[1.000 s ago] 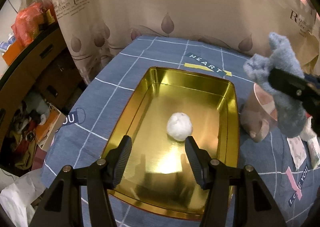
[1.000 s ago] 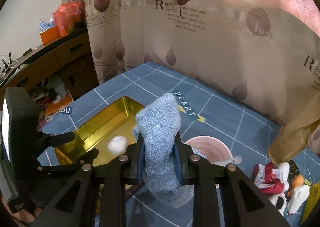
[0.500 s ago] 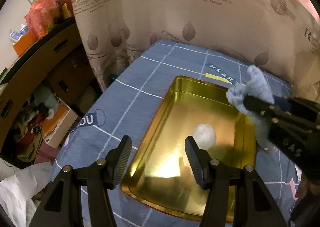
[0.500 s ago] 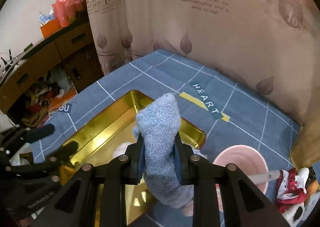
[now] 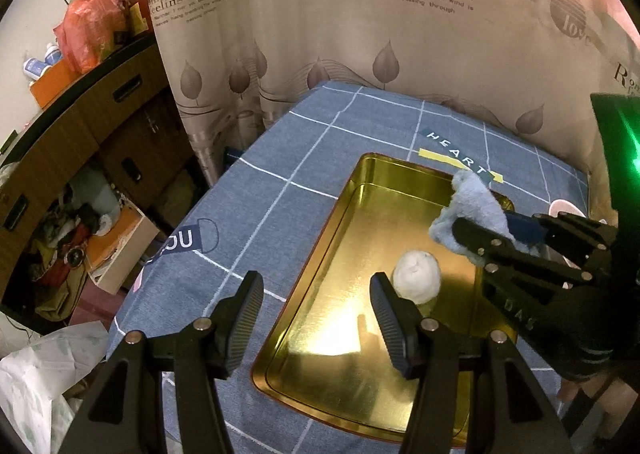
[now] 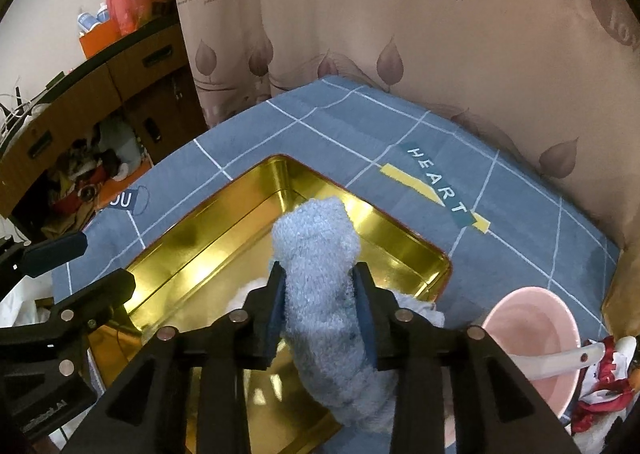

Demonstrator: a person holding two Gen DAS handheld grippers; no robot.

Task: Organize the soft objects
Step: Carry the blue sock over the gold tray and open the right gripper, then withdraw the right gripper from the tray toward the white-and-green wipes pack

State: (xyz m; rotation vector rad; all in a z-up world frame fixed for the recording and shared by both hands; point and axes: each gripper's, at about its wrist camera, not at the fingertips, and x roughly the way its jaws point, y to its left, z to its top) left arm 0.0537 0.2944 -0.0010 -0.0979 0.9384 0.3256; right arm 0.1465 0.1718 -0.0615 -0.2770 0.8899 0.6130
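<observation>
A gold metal tray (image 5: pixel 360 334) lies on the blue checked tablecloth with a white fluffy ball (image 5: pixel 417 281) inside it. My left gripper (image 5: pixel 316 294) hovers open over the tray's near left rim, nothing between its fingers. My right gripper (image 6: pixel 320 282) is low over the tray's right side with a light blue fuzzy sock (image 6: pixel 316 254) between its pads. Its jaws are opening, and the pads still touch the sock. The sock's lower end hangs down over the tray's near right rim (image 6: pixel 436 274). In the left wrist view the sock (image 5: pixel 472 206) and right gripper (image 5: pixel 460 232) sit just behind the ball.
A pink bowl (image 6: pixel 532 330) with a white spoon (image 6: pixel 560 358) stands right of the tray, beside red and white plush toys (image 6: pixel 600 386). A leaf-print curtain (image 5: pixel 360 34) hangs behind the table. Left of the table's edge are a wooden cabinet (image 5: pixel 100 114) and floor clutter (image 5: pixel 80 246).
My right gripper has come down and leftward with the sock, from above the pink bowl to low over the tray. Its jaws stand slightly wider. The left gripper drew back to the tray's left.
</observation>
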